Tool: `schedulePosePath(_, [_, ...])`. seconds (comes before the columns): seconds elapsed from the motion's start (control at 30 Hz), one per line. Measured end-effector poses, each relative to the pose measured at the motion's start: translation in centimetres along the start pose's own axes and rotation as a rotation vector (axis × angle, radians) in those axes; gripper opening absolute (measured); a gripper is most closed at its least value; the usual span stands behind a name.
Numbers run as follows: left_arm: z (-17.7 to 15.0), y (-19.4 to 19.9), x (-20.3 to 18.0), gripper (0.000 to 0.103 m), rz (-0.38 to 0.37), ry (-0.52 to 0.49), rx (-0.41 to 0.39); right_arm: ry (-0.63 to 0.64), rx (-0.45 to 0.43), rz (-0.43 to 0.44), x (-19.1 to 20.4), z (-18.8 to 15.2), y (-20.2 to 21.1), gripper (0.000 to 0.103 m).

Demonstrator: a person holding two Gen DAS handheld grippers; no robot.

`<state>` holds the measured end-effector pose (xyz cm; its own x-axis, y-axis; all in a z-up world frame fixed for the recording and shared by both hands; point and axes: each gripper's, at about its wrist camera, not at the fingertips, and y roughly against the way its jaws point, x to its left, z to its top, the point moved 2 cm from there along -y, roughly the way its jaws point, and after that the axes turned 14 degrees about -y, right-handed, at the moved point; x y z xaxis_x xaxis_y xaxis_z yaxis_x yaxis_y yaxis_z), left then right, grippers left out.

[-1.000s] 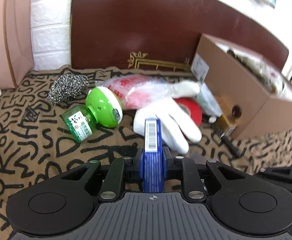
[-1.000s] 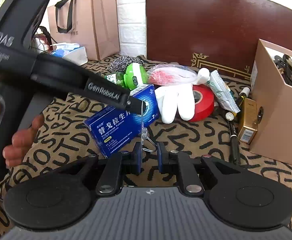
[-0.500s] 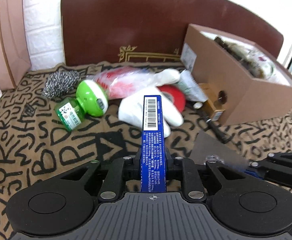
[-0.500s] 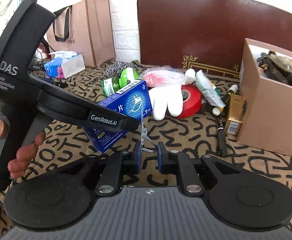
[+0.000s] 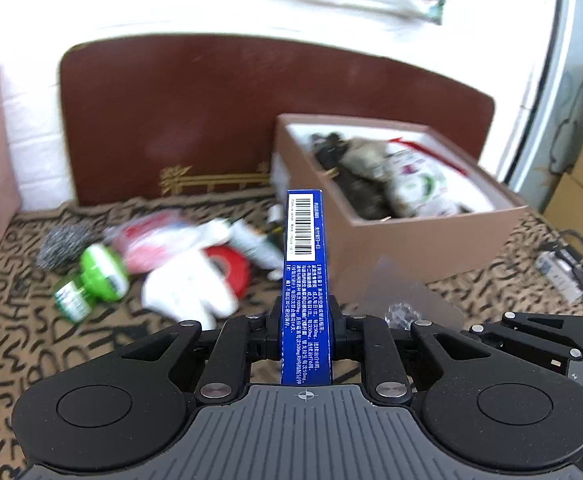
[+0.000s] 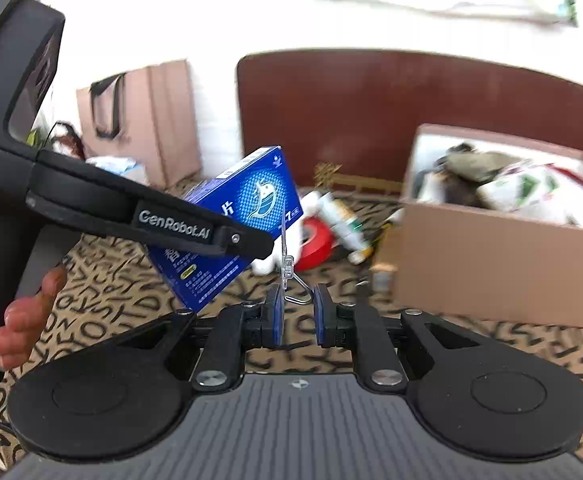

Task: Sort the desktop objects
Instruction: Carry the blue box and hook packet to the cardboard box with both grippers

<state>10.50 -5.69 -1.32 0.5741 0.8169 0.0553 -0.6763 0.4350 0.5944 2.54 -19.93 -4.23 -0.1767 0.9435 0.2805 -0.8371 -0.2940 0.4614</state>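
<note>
My left gripper (image 5: 305, 330) is shut on a blue medicine box (image 5: 304, 264), held on edge with its barcode up, well above the patterned cloth. The same box (image 6: 247, 204) shows in the right wrist view, gripped by the left gripper's fingers (image 6: 247, 240). My right gripper (image 6: 296, 314) is shut on a clear plastic clip with a wire handle (image 6: 287, 268), low beside the left one. The brown cardboard box (image 5: 411, 216) with several items inside stands at the right, also in the right wrist view (image 6: 491, 256).
On the cloth lie a white glove (image 5: 187, 284), a red tape roll (image 5: 231, 266), a green bottle (image 5: 91, 280), a steel scourer (image 5: 61, 244), a pink packet (image 5: 151, 240). A dark headboard (image 5: 211, 120) stands behind; a paper bag (image 6: 139, 120) is at the left.
Both grippers have risen and tilted up. The blue box is lifted higher and nearer the cardboard box. The right gripper still holds the clip.
</note>
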Motion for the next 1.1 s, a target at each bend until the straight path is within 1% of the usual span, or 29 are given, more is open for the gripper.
schedulePosePath(0.13, [2.6,-0.5,-2.6,0.016,-0.037,-0.027,-0.032,-0.019,-0.068,-0.034,-2.2,1.5,2.0,0.018])
schedulePosePath(0.3, [6.7,-2.0,-5.9,0.016,-0.085,-0.07,-0.078,-0.049,-0.155,-0.099,-5.8,3.7,4.0,0.018])
schedulePosePath(0.5, [11.7,-5.4,-9.4,0.016,-0.14,-0.074,-0.105,-0.069,-0.248,-0.201,-10.7,7.1,5.0,0.018])
schedulePosePath(0.63, [14.3,-8.2,-11.2,0.016,-0.177,-0.06,-0.105,-0.078,-0.286,-0.276,-14.4,9.3,4.5,0.018])
schedulePosePath(0.73, [15.8,-10.7,-12.3,0.016,-0.205,-0.05,-0.091,-0.09,-0.289,-0.327,-17.4,10.3,3.5,0.018])
schedulePosePath(0.83, [16.7,-13.5,-13.3,0.016,-0.225,-0.042,-0.056,-0.088,-0.274,-0.402,-20.4,10.9,2.0,0.018])
schedulePosePath(0.97, [17.3,-16.8,-14.3,0.016,-0.238,-0.042,-0.02,-0.103,-0.242,-0.435,-23.1,11.3,-0.1,0.018])
schedulePosePath(1.1, [17.3,-18.9,-14.5,0.016,-0.251,-0.041,-0.003,-0.074,-0.219,-0.469,-24.5,11.3,-2.1,0.018])
